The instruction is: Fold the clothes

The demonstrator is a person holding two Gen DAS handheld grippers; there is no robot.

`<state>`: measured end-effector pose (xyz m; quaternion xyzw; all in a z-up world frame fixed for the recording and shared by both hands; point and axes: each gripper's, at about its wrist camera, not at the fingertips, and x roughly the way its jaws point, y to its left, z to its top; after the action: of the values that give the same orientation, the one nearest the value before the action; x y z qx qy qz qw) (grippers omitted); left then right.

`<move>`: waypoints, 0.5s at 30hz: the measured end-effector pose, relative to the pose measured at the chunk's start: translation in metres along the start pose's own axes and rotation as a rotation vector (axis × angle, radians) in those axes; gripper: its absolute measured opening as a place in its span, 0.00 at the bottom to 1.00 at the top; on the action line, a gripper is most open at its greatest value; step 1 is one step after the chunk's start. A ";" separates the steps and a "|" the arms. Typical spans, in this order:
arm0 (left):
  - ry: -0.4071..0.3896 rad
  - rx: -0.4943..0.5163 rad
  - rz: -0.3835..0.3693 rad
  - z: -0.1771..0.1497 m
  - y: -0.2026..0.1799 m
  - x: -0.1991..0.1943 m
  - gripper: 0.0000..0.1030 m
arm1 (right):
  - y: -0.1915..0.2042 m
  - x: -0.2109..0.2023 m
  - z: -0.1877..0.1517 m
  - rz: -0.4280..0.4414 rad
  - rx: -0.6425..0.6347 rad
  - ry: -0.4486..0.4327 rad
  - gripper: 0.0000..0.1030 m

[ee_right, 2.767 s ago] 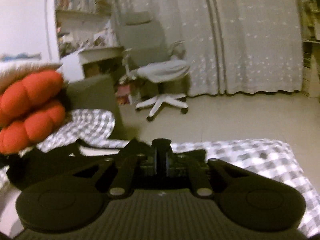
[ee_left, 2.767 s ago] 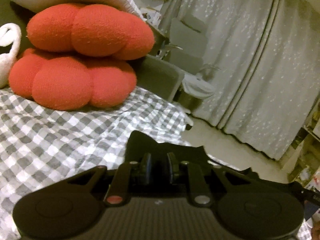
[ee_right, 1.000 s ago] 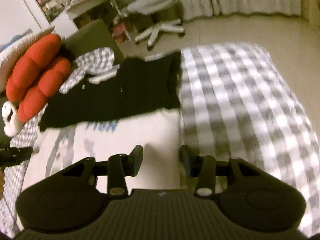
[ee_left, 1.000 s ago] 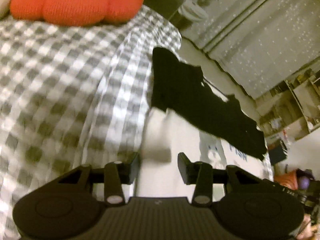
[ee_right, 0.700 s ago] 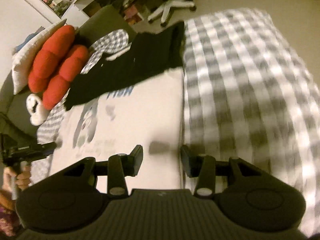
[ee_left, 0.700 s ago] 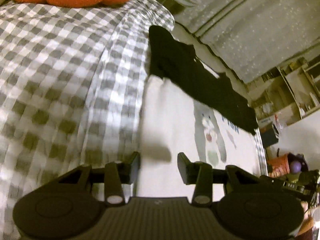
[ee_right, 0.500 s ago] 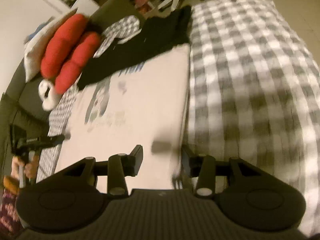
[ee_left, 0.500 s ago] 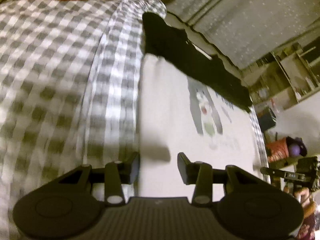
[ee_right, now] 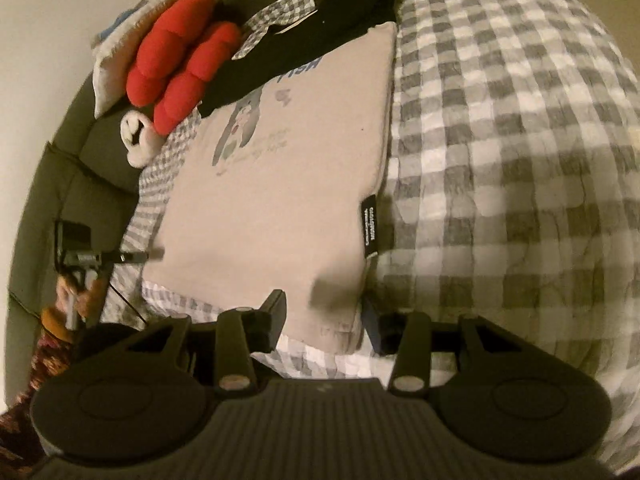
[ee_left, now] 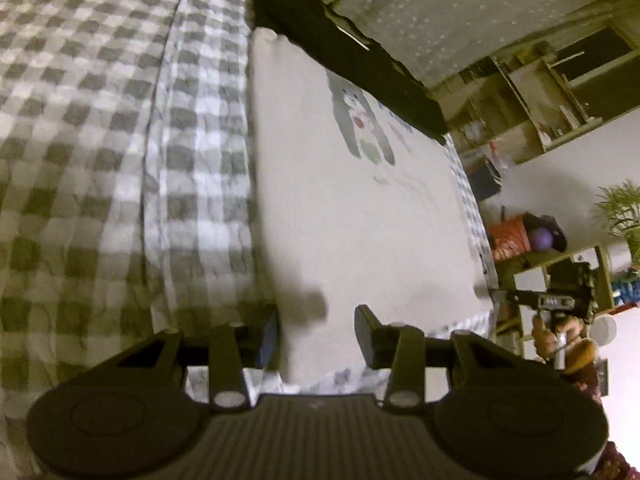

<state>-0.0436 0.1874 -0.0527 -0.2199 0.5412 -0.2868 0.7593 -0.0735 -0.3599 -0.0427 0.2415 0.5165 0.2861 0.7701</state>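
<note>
A cream T-shirt [ee_left: 352, 208] [ee_right: 280, 184] with a cartoon print lies flat on the grey checked bedspread [ee_left: 100, 140] [ee_right: 520, 140]. A black stretch of cloth [ee_left: 344, 52] [ee_right: 304, 44] lies folded across its far end. My left gripper [ee_left: 319, 336] is open just above the shirt's near left corner, and its fingers touch nothing. My right gripper [ee_right: 326, 320] is open above the near right corner, close to a black label [ee_right: 370, 226] on the side seam. Each wrist view shows the other gripper [ee_left: 520, 298] [ee_right: 136, 257] at the opposite side of the hem.
Red round cushions [ee_right: 176, 60], a white pillow [ee_right: 108, 76] and a small white plush [ee_right: 138, 136] sit by the dark sofa back [ee_right: 60, 184] beyond the shirt. Curtains [ee_left: 460, 12] and wooden shelves [ee_left: 532, 92] stand past the bed. Wide bedspread lies on both sides.
Both grippers, earlier shut on the black cloth and lifted, have let it go, opened, and drawn back along the shirt's side edges to its near hem, tilting further down.
</note>
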 end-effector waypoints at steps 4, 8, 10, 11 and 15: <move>-0.015 -0.019 -0.057 -0.009 0.009 0.000 0.40 | -0.007 -0.002 0.000 0.039 0.038 -0.003 0.45; -0.017 -0.074 -0.116 -0.013 0.021 -0.002 0.36 | -0.007 0.001 0.002 0.063 0.028 0.019 0.42; -0.005 -0.083 -0.133 -0.014 0.023 0.000 0.29 | -0.006 0.002 0.002 0.076 0.022 0.028 0.42; 0.004 -0.083 -0.140 -0.014 0.023 0.001 0.28 | -0.006 0.003 0.003 0.081 0.016 0.032 0.42; 0.043 -0.083 -0.164 -0.014 0.023 0.008 0.20 | -0.006 0.005 0.003 0.096 -0.015 0.045 0.29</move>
<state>-0.0501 0.1984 -0.0772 -0.2885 0.5491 -0.3300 0.7116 -0.0677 -0.3608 -0.0484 0.2538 0.5192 0.3320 0.7455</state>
